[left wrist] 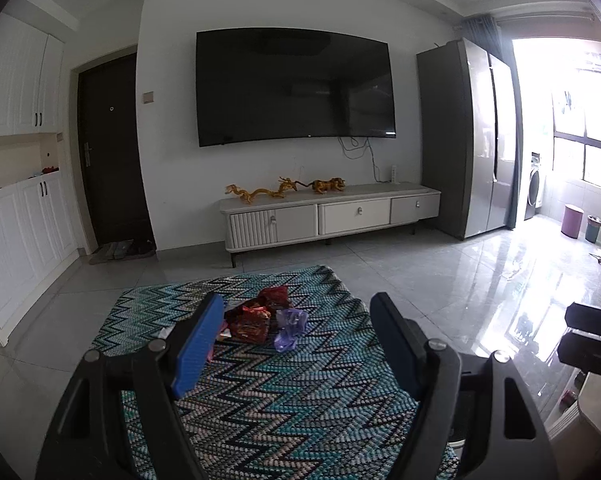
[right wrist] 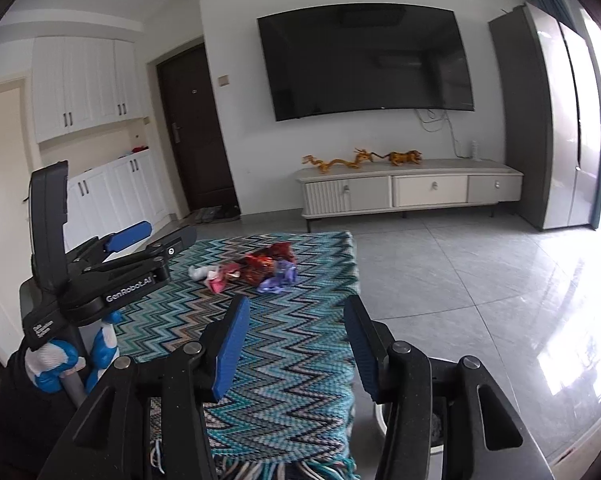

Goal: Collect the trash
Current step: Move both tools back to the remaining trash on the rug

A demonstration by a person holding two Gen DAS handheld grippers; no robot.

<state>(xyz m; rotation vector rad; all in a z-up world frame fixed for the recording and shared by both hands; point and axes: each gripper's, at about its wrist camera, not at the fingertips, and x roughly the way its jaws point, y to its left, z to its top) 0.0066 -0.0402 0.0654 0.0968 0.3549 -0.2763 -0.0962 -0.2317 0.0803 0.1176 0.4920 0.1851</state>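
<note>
A heap of trash lies on a table covered by a blue zigzag cloth (left wrist: 284, 392): red foil wrappers (left wrist: 256, 318), a crumpled purple bag (left wrist: 290, 326), and in the right wrist view the red wrappers (right wrist: 266, 262), purple bag (right wrist: 278, 278), a pink wrapper (right wrist: 218, 282) and white paper (right wrist: 198, 272). My left gripper (left wrist: 298, 320) is open, held above the cloth short of the heap; it also shows at the left of the right wrist view (right wrist: 152, 236). My right gripper (right wrist: 296, 322) is open and empty, nearer than the heap.
A white bin (right wrist: 404, 428) stands on the floor beside the table's near right corner. A TV cabinet (left wrist: 328, 212), wall TV (left wrist: 294, 84) and fridge (left wrist: 468, 136) line the far wall. Two small bins (left wrist: 580, 224) stand by the window.
</note>
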